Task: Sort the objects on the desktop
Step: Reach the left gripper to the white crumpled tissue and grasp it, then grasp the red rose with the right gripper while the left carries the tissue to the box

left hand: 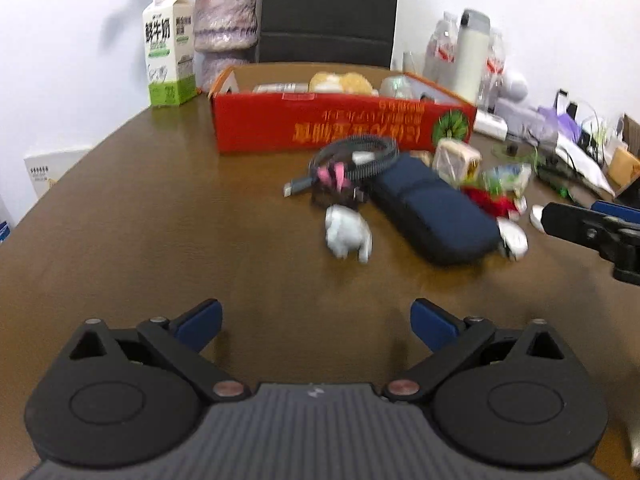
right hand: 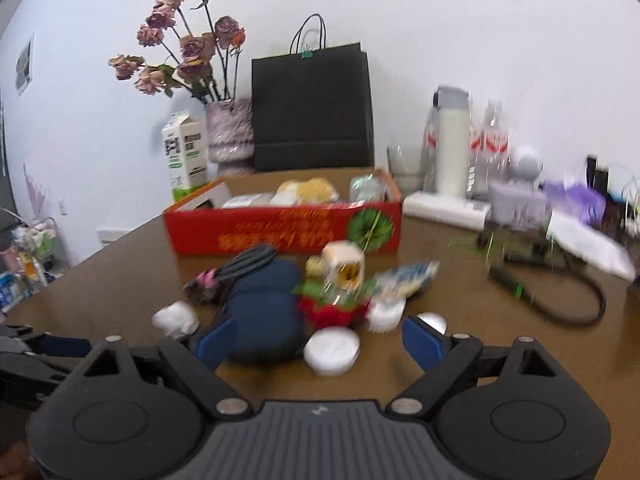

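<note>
A red cardboard box (left hand: 344, 126) (right hand: 280, 230) with several items inside stands at the back of the brown table. In front of it lies a pile: a coiled black cable (left hand: 352, 156), a navy pouch (left hand: 434, 208) (right hand: 264, 308), a white crumpled tissue (left hand: 346, 232) (right hand: 176, 320), a red and green toy (right hand: 332, 312), snack packets (right hand: 404, 278) and a white round lid (right hand: 331, 350). My left gripper (left hand: 316, 320) is open and empty, well short of the tissue. My right gripper (right hand: 318, 340) is open, with the pouch's end and the lid between its fingers, also seen in the left wrist view (left hand: 576, 224).
A milk carton (left hand: 168, 56) and a vase of dried flowers (right hand: 230, 136) stand at the back left. A black paper bag (right hand: 312, 108) stands behind the box. Bottles (right hand: 452, 144), a power strip (right hand: 444, 208) and cables (right hand: 560, 292) crowd the right side.
</note>
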Tool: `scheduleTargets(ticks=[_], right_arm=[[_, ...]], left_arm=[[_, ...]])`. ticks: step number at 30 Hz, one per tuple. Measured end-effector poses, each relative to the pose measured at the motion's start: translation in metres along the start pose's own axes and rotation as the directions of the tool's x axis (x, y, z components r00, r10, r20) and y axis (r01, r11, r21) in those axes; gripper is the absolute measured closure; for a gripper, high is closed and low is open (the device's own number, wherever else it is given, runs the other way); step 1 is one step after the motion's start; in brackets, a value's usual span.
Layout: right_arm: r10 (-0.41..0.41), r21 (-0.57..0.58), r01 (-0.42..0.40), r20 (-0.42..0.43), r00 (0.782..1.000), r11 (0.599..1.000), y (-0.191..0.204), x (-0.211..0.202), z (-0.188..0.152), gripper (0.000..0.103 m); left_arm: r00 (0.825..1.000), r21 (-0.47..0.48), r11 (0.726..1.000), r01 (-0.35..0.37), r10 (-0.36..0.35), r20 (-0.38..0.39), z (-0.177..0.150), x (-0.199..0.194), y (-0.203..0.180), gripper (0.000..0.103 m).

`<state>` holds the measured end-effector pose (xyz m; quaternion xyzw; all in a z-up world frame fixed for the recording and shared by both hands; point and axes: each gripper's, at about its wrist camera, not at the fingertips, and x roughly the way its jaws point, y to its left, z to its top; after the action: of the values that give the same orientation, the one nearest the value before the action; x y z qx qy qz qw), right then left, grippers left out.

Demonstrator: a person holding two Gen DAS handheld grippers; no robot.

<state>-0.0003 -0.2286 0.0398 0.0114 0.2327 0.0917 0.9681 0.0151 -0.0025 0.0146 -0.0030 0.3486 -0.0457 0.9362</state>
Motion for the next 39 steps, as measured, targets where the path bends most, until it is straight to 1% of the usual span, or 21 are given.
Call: scheduleTargets(ticks=[3,5,6,7,8,9,10,11,12,13,16,19,23,29,32,36,39], right_arm=[[-0.002,-0.023,0.002,-0.008,1.0,1.0,-0.005,0.023,0.016,0.025],[0.006,-0.021,-0.006,0.002,1.0,1.0,-0.008,0.035,0.025,0.026],[0.008,-0.019,-0.008,0.003,1.0,1.0,-0.008,0.042,0.028,0.027],[0.008,-0.018,-0.008,-0.004,1.0,1.0,-0.008,0.051,0.032,0.028],[0.006,-0.016,-0.006,-0.019,1.0,1.0,-0.008,0.06,0.034,0.037],[0.003,-0.005,-0.003,-0.034,0.999,1.0,-0.009,0.069,0.035,0.051],[0.0,0.011,0.0,-0.056,0.998,1.0,-0.01,0.078,0.035,0.057],[0.002,0.026,0.0,-0.085,0.996,1.0,-0.011,0.086,0.035,0.066],[0.0,0.031,0.003,-0.109,0.994,1.0,-0.012,0.093,0.033,0.069],[-0.003,0.027,0.007,-0.119,0.993,1.0,-0.011,0.097,0.03,0.069],[-0.009,-0.008,0.008,-0.115,0.993,1.0,-0.007,0.1,0.023,0.069],[-0.014,-0.037,0.01,-0.111,0.994,0.999,-0.003,0.098,0.022,0.072],[0.007,-0.013,-0.008,-0.085,0.996,1.0,-0.003,0.086,0.023,0.073],[0.018,-0.031,-0.018,-0.004,1.0,0.999,0.003,0.041,0.027,0.072],[0.048,-0.059,-0.047,0.029,0.998,0.997,0.011,0.015,0.023,0.072],[0.093,-0.12,-0.087,0.042,0.995,0.989,0.032,-0.017,0.013,0.072],[0.12,-0.122,-0.113,0.05,0.991,0.986,0.043,-0.037,0.008,0.072]], left_arm=[[1.0,0.031,0.999,0.014,-0.014,0.025,0.016,0.011,-0.005,0.012],[0.999,0.052,0.999,0.009,-0.011,0.035,0.024,0.019,-0.01,0.026],[0.999,0.058,0.998,0.012,-0.014,0.035,0.027,0.024,-0.011,0.03],[0.999,0.053,0.998,0.017,-0.019,0.032,0.03,0.029,-0.011,0.04],[0.999,0.043,0.999,0.025,-0.026,0.021,0.031,0.034,-0.011,0.053],[0.999,0.031,0.999,0.037,-0.037,-0.004,0.033,0.041,-0.01,0.06],[0.999,0.031,0.999,0.043,-0.043,0.0,0.033,0.043,-0.009,0.062],[0.999,0.04,0.998,0.04,-0.041,0.004,0.033,0.045,-0.01,0.066],[0.999,0.054,0.998,0.039,-0.039,0.004,0.033,0.045,-0.011,0.068],[0.999,0.066,0.997,0.043,-0.043,0.003,0.033,0.045,-0.011,0.075],[0.999,0.053,0.997,0.052,-0.052,0.011,0.03,0.043,-0.008,0.078],[0.998,0.033,0.998,0.055,-0.056,0.012,0.029,0.041,-0.006,0.078],[0.998,0.021,0.998,0.053,-0.053,0.013,0.027,0.033,-0.006,0.079],[0.998,0.011,0.999,0.049,-0.049,0.04,0.024,0.006,-0.003,0.079],[0.996,0.025,0.998,0.059,-0.061,0.061,0.019,-0.011,-0.006,0.079],[0.995,0.05,0.995,0.082,-0.084,0.057,0.006,-0.027,-0.013,0.079],[0.993,0.046,0.994,0.1,-0.103,0.064,-0.003,-0.041,-0.015,0.079]])
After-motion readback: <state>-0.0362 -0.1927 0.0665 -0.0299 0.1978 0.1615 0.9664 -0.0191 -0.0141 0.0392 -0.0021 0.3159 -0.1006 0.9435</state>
